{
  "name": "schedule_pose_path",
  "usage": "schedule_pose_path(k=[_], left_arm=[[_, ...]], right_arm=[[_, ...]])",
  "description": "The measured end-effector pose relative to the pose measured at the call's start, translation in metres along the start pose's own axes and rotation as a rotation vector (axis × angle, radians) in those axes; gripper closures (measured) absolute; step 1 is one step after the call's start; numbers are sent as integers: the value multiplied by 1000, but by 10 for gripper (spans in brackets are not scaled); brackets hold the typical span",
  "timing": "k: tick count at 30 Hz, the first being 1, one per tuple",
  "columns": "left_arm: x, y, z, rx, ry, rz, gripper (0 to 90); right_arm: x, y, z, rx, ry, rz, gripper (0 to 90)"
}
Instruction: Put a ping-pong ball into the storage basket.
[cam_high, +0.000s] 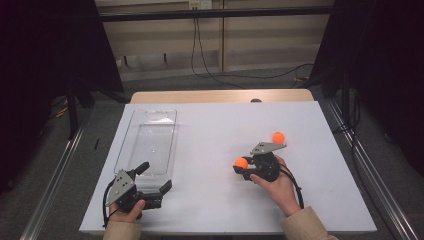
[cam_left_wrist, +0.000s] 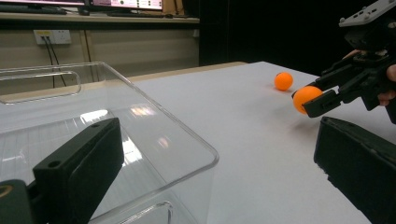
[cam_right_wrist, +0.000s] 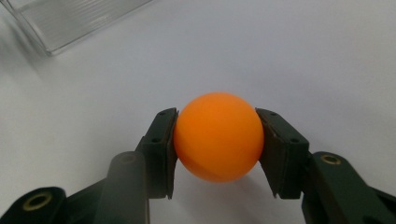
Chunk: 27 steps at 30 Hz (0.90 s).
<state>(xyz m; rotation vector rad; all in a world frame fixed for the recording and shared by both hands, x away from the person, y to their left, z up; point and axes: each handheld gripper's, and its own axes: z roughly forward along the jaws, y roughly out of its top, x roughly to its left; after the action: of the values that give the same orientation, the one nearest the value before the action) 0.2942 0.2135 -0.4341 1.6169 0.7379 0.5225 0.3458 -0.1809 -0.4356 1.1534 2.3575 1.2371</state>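
Note:
An orange ball (cam_right_wrist: 218, 135) is pinched between the two black jaws of my right gripper (cam_right_wrist: 215, 115), which is shut on it just above the white table. From above, that ball (cam_high: 241, 162) sits at the tip of the right gripper (cam_high: 241, 167), right of the table's centre. A second orange ball (cam_high: 278, 137) lies loose on the table just beyond that hand. My left gripper (cam_high: 154, 178) rests open at the front left. One of its jaws lies at the near end of a clear plastic tray (cam_high: 150, 137), the other beside the tray. Nothing is between them.
The white table (cam_high: 210, 115) has bare surface between the tray and the right hand. In the left gripper view the tray's rim (cam_left_wrist: 187, 135) is close in front, with the right gripper's held ball (cam_left_wrist: 307, 97) and the loose ball (cam_left_wrist: 283, 80) farther off. Cables run across the floor behind.

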Motion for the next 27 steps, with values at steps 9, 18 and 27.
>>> schedule_pose_path(k=[9,18,27], left_arm=[[1,0,0,-6,-3,-8,12],[1,0,1,6,1,-5,10],[-1,1,2,-12,-3,-10,10]], right_arm=[[3,6,-3,-21,9,-2,511],[2,8,-6,-33,7,2,511],[0,8,-10,-44,-2,5,511]])
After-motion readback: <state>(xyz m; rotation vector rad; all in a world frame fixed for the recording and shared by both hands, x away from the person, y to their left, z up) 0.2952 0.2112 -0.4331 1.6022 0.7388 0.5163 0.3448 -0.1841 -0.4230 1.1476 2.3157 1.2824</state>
